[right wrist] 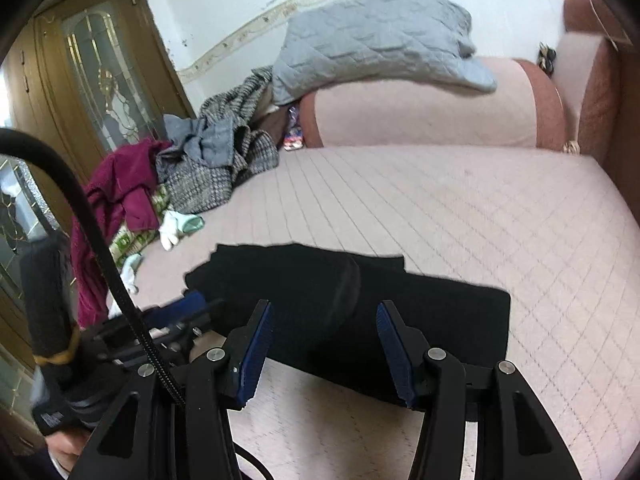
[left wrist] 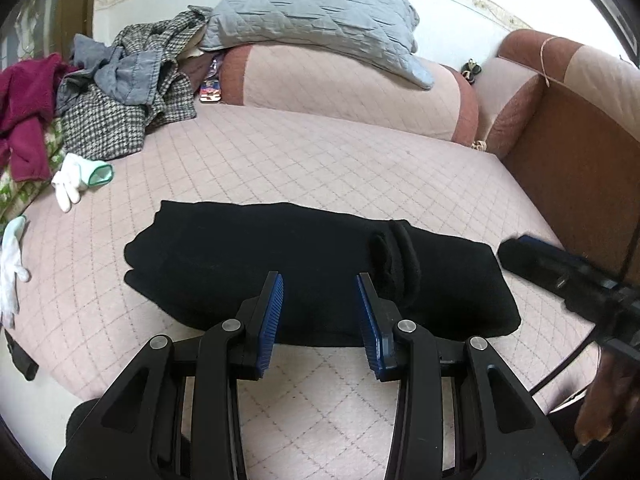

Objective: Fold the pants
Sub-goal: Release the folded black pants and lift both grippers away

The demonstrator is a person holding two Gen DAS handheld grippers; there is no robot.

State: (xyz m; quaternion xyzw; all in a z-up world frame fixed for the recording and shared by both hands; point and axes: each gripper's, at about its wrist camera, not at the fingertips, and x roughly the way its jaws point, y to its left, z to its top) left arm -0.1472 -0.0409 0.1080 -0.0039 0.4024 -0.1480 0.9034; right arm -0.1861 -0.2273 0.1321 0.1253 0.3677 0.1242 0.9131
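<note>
Both grippers — left (left wrist: 320, 280), right (right wrist: 325, 308) — hover above folded black pants (left wrist: 312, 272), jaws part-open, gripping nothing.

I see a pink quilted sofa cover (left wrist: 320, 168) with a grey quilted pillow (left wrist: 316, 16) on the far pink-and-brown bolster (left wrist: 344, 88). Far left lie a checked grey wool coat (left wrist: 116, 120), a crumpled grey-blue garment (left wrist: 128, 76) upon it, and a magenta fleece garment (left wrist: 24, 108). Nearer left, white gloves with mint cuffs (left wrist: 80, 180). A brown glazed wooden door (right wrist: 92, 76) stands far left.
</note>
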